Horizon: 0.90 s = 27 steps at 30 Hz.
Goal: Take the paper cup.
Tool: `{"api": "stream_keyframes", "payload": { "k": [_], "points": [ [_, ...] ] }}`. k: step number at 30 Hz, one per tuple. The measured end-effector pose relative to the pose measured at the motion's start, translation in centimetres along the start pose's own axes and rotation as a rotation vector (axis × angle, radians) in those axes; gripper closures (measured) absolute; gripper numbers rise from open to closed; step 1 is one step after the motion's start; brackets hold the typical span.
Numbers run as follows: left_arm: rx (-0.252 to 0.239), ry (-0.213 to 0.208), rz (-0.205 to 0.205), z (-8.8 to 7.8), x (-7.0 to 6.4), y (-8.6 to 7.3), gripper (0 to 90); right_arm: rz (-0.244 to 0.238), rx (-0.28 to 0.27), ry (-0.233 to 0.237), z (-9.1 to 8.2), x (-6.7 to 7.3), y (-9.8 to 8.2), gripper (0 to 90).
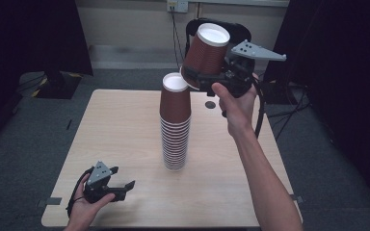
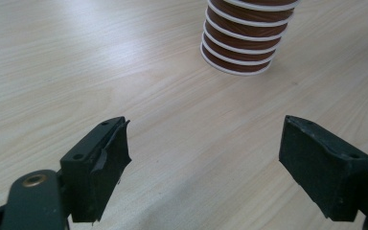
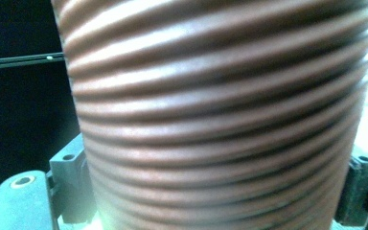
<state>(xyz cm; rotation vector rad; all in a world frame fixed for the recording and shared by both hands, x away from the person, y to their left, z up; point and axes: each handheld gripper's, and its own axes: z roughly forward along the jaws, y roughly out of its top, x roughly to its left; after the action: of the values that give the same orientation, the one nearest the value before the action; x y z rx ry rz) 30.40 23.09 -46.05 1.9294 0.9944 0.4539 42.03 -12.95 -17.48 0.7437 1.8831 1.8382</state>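
A tall stack of upside-down brown ribbed paper cups (image 1: pixel 175 127) stands mid-table; its lowest rims (image 2: pixel 239 48) show in the left gripper view. High above and just right of the stack's top, my right gripper (image 1: pixel 200 77) is shut on a single brown cup (image 1: pixel 206 50), tilted with its white base up; the cup's ribbed wall (image 3: pixel 220 120) sits between the jaws in the right gripper view. My left gripper (image 1: pixel 123 184) rests open at the table's near left corner, nothing between its jaws (image 2: pixel 206 163).
The light wooden table (image 1: pixel 125 120) has a small dark hole (image 1: pixel 210 104) near its far edge. Dark curtains stand at both sides, and cables run along the floor behind the table and to the right.
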Motion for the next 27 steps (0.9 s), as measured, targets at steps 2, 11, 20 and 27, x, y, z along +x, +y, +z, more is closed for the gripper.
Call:
{"api": "stream_keyframes", "payload": {
  "k": [2, 11, 20, 27],
  "points": [
    [0.001, 0.0, 0.008, 0.0, 0.0, 0.0, 17.2, 0.005, 0.008, -0.02, -0.7, -0.5, -0.4, 13.0],
    [0.002, -0.007, 0.018, 0.1, -0.1, 0.1, 17.2, 0.022, 0.03, -0.049, -2.3, -1.5, -1.9, 13.0],
    [-0.004, 0.002, 0.008, 0.1, -0.1, 0.1, 16.6, 0.033, 0.064, -0.075, -3.9, -2.4, -3.7, 13.1],
    [-0.013, 0.029, 0.015, 0.3, -0.3, 0.2, 15.8, 0.063, 0.087, -0.087, -5.0, -3.0, -5.8, 13.1]
  ]
}}
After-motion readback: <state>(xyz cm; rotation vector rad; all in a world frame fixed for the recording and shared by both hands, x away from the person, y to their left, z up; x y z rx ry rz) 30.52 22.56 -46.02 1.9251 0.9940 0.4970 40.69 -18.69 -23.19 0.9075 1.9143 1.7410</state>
